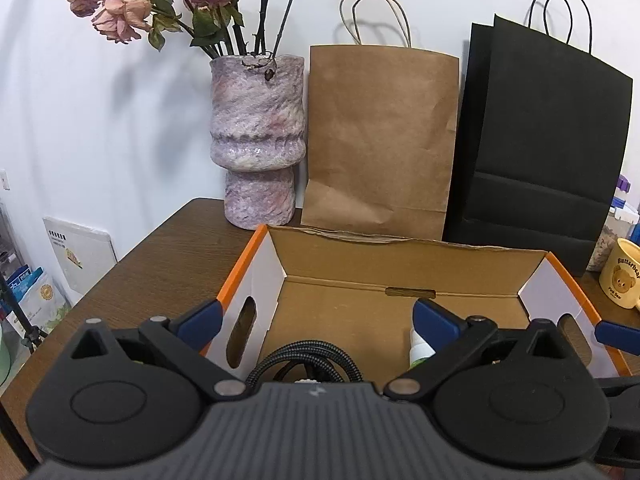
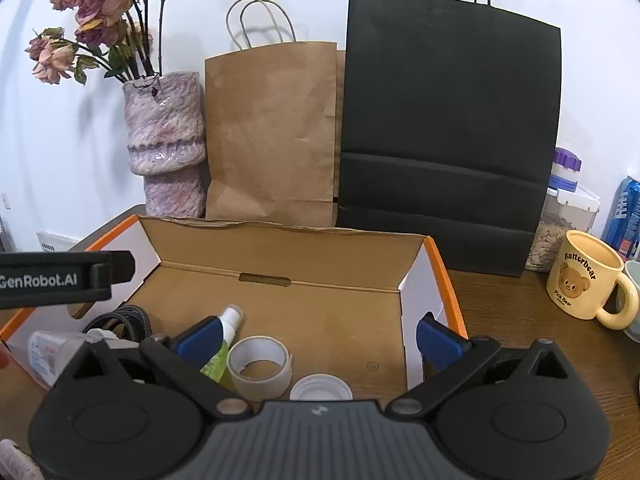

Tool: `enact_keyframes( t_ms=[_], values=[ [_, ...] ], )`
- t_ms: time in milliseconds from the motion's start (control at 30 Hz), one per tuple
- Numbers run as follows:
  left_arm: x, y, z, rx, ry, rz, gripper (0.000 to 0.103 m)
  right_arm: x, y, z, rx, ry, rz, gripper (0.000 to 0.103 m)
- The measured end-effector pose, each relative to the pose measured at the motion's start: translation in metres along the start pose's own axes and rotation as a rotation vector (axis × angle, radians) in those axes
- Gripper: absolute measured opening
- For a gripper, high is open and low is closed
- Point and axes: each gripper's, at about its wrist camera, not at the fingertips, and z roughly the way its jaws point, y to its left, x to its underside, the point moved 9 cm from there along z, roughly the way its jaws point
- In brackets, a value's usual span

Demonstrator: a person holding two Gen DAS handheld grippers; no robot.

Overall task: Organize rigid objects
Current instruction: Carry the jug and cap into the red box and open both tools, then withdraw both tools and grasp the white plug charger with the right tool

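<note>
1. Cardboard box [image 2: 280, 280], one, open-topped with orange edges, sits on the wooden tabletop [image 2: 520, 360] in front of the bags.
2. Inside it lie one roll of clear tape [image 2: 260, 372], one white lid [image 2: 320, 388], one green-and-white spray bottle [image 2: 224, 340], one coil of black braided cable [image 2: 128, 320] and one white tube [image 2: 48, 352] at the left end.
3. The right claw [image 2: 320, 338] hangs over the box's near side, fingers spread wide, holding nothing.
4. The left claw [image 1: 316, 322] is likewise spread and empty, above the box's left end.
5. Behind the box stand two paper bags, one brown bag [image 2: 272, 132] and one black bag [image 2: 448, 132], plus one mottled vase [image 2: 164, 140] of dried roses.
6. To the right: one yellow bear mug [image 2: 584, 276], one blue can [image 2: 626, 216], one purple-lidded jar [image 2: 564, 200].
</note>
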Motion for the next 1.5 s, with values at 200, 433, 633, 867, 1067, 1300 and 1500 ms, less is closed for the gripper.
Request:
enact_keyframes(
  t_ms=[200,433,633,867,1067,1300,1500],
  values=[
    [-0.003,0.006,-0.008,0.004,-0.014,-0.031,0.103,0.0,0.001,-0.004,0.007,-0.002,-0.003,0.103],
    [-0.006,0.01,-0.02,0.018,-0.031,-0.05,0.103,0.0,-0.001,-0.017,0.015,-0.02,-0.003,0.103],
    [-0.002,0.013,-0.038,0.037,-0.06,-0.035,0.103,-0.002,-0.002,-0.037,0.017,-0.056,-0.003,0.103],
    [0.009,0.024,-0.057,0.05,-0.078,-0.027,0.103,0.003,-0.004,-0.065,-0.004,-0.081,-0.024,0.103],
    [0.021,0.033,-0.074,0.046,-0.096,-0.024,0.103,0.013,-0.006,-0.091,-0.02,-0.101,-0.043,0.103],
    [0.039,0.038,-0.089,0.051,-0.098,-0.009,0.103,0.036,-0.015,-0.113,-0.006,-0.1,-0.046,0.103],
    [0.063,0.039,-0.098,0.041,-0.072,0.018,0.103,0.067,-0.025,-0.123,0.004,-0.063,-0.021,0.103]
  ],
)
